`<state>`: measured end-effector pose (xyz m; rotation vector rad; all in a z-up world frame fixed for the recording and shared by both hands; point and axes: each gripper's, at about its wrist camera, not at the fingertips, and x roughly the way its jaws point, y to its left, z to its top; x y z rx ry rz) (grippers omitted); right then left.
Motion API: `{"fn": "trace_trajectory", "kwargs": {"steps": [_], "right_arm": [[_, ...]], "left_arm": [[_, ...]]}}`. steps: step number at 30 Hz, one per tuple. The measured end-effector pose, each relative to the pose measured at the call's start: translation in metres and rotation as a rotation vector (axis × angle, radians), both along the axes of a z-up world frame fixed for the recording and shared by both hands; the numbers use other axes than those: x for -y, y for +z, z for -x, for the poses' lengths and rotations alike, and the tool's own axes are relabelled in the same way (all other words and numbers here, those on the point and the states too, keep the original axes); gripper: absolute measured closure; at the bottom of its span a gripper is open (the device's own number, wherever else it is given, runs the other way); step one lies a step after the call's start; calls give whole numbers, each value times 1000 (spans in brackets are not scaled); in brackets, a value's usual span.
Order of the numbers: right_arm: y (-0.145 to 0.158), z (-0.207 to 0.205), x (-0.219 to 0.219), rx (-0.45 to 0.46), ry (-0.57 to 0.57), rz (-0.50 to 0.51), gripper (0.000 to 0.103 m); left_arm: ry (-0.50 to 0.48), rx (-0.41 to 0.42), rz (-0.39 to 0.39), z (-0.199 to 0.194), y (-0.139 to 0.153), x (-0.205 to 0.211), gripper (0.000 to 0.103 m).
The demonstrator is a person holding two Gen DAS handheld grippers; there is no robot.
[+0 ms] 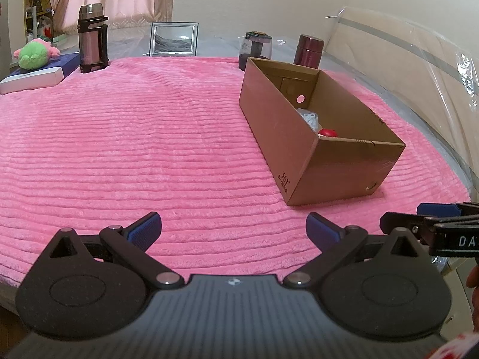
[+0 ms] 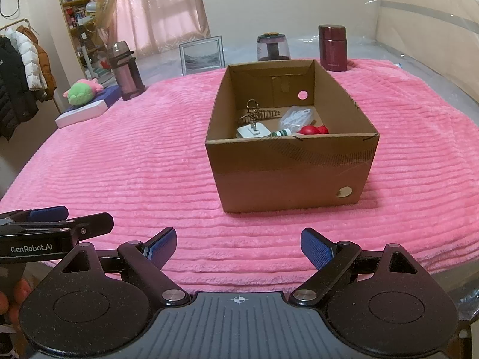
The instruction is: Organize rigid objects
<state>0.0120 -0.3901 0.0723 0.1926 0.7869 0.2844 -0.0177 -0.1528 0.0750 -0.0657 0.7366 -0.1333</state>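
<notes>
An open cardboard box [image 2: 287, 173] stands on the pink blanket [image 2: 119, 161]; it also shows in the left wrist view [image 1: 305, 161]. Inside lie a gold hair claw [image 2: 257, 112], a white square item [image 2: 253, 131], a clear bag of white pieces [image 2: 296, 116], a green-and-white small bottle [image 2: 281, 133] and a red object [image 2: 312, 130]. My left gripper [image 1: 233, 230] is open and empty, low over the blanket left of the box. My right gripper [image 2: 238, 246] is open and empty in front of the box.
At the back stand a steel thermos [image 1: 91, 39], a picture frame [image 1: 174, 39], a glass jar [image 1: 256, 49] and a maroon flask [image 1: 308, 51]. A green plush [image 1: 34, 53] lies on a flat box at left. A plastic-wrapped headboard [image 1: 404, 51] lines the right.
</notes>
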Motion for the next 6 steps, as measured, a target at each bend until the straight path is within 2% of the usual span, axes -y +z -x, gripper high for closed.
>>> {"fn": "trace_trajectory", "kwargs": {"steps": [6], "right_arm": [[0, 1, -2, 0, 1, -2, 16]], "left_arm": [[-1, 18, 9, 1, 0, -1, 2]]}}
